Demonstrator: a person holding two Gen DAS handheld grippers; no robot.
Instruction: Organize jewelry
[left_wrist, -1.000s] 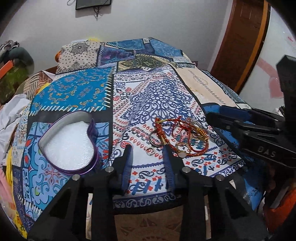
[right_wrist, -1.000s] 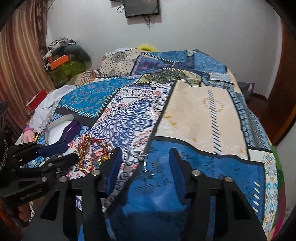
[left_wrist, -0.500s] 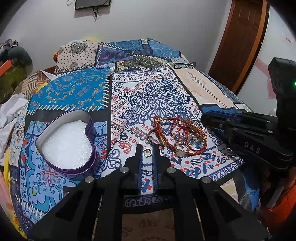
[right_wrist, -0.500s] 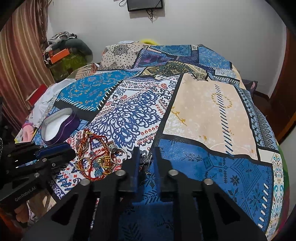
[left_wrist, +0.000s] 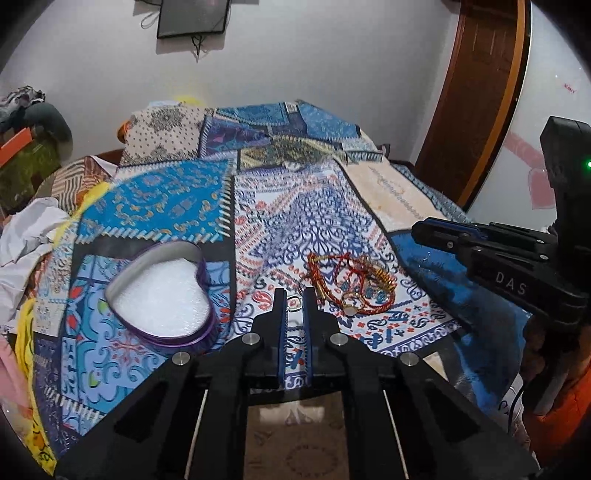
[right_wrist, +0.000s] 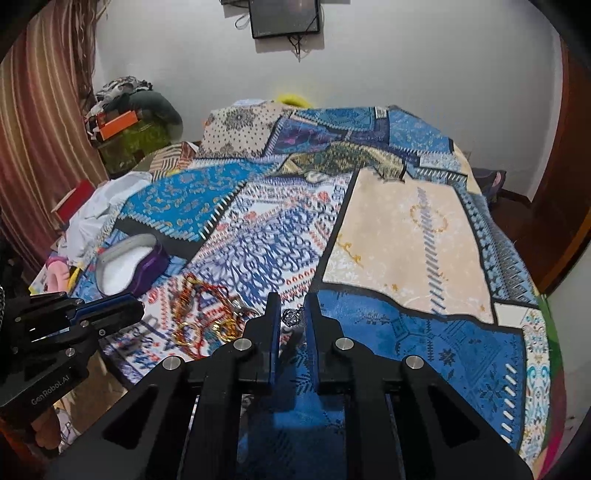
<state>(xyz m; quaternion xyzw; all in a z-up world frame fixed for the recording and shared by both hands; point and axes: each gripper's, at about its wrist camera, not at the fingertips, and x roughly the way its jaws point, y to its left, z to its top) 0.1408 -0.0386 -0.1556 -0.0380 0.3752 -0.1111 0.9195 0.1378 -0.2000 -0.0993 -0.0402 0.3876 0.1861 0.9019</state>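
Note:
My left gripper is shut, its blue pads pinching a small silver ring just left of the jewelry pile, a tangle of red and gold bracelets and rings on the patterned bedspread. A purple heart-shaped tin with white foam lining sits open to the left of the pile. My right gripper is shut on a small silver crown-shaped charm, right of the jewelry pile. The tin lies beyond the left gripper's fingers.
Everything lies near the front edge of a bed with a patchwork bedspread. Heaped clothes and boxes stand at the far left, a curtain on the left, a wooden door on the right.
Both grippers went from open to shut: the left closed on the small ring and rose slightly, the right closed on the silver charm.

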